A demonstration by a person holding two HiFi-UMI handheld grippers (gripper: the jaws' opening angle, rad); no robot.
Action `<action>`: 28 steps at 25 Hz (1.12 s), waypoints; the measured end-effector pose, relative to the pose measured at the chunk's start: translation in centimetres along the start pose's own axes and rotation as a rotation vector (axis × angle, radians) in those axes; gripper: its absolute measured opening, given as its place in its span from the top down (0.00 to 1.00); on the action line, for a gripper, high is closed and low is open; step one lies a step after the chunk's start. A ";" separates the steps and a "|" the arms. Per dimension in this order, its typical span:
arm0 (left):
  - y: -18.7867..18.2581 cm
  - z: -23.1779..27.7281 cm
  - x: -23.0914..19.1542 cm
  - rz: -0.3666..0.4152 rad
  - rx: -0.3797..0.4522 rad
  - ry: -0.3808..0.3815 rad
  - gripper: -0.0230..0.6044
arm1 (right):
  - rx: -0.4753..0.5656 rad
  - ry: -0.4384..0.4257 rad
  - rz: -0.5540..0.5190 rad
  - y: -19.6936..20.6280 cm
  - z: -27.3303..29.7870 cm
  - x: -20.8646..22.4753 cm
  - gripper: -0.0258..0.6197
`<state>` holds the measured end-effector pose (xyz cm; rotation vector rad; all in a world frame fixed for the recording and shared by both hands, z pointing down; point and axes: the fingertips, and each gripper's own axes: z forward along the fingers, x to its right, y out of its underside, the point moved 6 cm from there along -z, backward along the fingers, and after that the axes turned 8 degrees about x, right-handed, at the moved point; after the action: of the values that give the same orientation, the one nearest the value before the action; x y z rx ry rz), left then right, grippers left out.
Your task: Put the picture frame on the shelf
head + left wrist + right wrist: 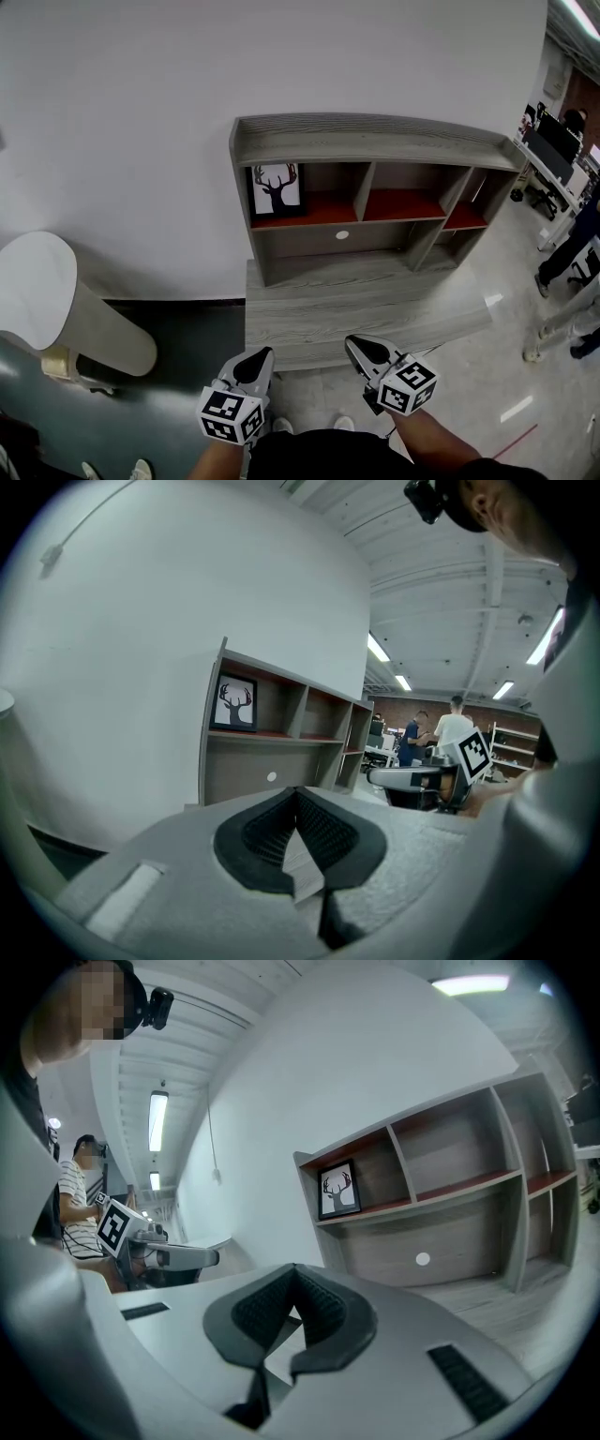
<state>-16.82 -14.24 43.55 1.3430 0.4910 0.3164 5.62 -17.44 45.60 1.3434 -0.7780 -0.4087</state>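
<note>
Picture frame [277,189] stands upright in the far-left top box of the shelf [375,141], so the job looks done. The best thing now is to keep both tools well back from the shelf, so nothing bumps it. The left gripper [256,360] has its jaws pressed together on nothing. The right gripper [362,347] does too.

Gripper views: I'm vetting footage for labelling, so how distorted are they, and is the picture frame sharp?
Left gripper view: strong fisheye, dark corners, shelf lines bent, picture frame small yet sharp. Right gripper view: same bending, ceiling light glaring at top, frame sharp too.
</note>
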 end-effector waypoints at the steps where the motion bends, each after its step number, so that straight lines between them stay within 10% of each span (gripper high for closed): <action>1: 0.0 0.0 -0.2 0.000 -0.001 0.003 0.95 | 0.001 0.000 -0.001 0.0 0.2 -0.2 0.94; 28: -0.3 0.3 -0.8 0.017 0.004 0.027 0.95 | -0.009 -0.016 -0.017 0.4 1.0 -1.3 0.94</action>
<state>-17.35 -14.90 43.40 1.3489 0.5033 0.3477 4.00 -17.20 45.68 1.3409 -0.7776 -0.4357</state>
